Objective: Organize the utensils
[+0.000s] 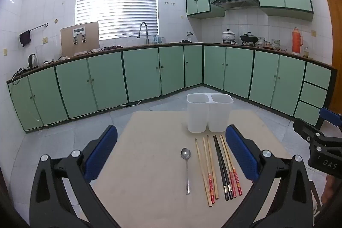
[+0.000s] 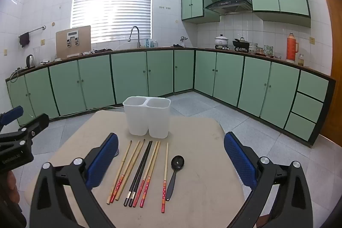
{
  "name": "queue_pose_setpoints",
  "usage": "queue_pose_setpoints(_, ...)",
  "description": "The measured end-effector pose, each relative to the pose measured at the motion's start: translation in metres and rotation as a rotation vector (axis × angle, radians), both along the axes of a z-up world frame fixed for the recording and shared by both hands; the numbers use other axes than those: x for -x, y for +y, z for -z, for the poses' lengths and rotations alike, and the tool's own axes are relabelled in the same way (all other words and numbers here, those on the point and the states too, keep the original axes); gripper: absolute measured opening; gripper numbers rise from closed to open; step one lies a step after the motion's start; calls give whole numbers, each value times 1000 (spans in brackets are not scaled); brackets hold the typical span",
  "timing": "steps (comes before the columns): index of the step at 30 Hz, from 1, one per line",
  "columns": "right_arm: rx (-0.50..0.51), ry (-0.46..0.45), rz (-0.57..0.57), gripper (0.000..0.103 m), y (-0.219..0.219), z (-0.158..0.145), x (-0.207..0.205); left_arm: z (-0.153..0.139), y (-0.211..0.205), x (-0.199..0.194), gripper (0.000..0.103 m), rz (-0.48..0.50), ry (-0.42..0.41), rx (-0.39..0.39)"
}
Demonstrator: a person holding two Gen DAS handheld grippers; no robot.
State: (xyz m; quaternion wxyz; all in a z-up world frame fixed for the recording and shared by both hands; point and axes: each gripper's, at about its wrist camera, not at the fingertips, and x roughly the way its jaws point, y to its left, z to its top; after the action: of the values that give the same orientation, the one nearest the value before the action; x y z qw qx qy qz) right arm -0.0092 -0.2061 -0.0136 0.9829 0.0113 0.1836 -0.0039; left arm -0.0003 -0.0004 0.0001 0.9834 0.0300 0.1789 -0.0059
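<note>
A white two-compartment holder [image 1: 209, 112] [image 2: 147, 116] stands empty at the far side of a beige table [image 1: 145, 196] [image 2: 198, 196]. In front of it lie several chopsticks [image 1: 215, 168] [image 2: 136, 172], bamboo with red ends plus a black pair [image 2: 140, 172]. A metal spoon [image 1: 186, 168] lies left of them in the left wrist view. A black spoon [image 2: 174, 174] lies right of them in the right wrist view. My left gripper [image 1: 171, 153] is open and empty above the table. My right gripper [image 2: 171, 159] is open and empty above the chopsticks.
The other gripper shows at each view's edge: the right one [image 1: 320, 142] and the left one [image 2: 19, 138]. Green kitchen cabinets [image 1: 141, 74] and a counter with sink, pots and a thermos run along the far walls. Grey tiled floor surrounds the table.
</note>
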Motion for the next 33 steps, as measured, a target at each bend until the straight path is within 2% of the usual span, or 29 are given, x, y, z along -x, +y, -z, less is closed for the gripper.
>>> queue_pose_setpoints(24, -3, 1, 0, 97, 0, 0, 0, 0, 0, -1, 98, 1, 5, 8)
queue_pose_setpoints(33, -2, 1, 0, 97, 0, 0, 0, 2, 15, -7, 98, -2, 3, 8)
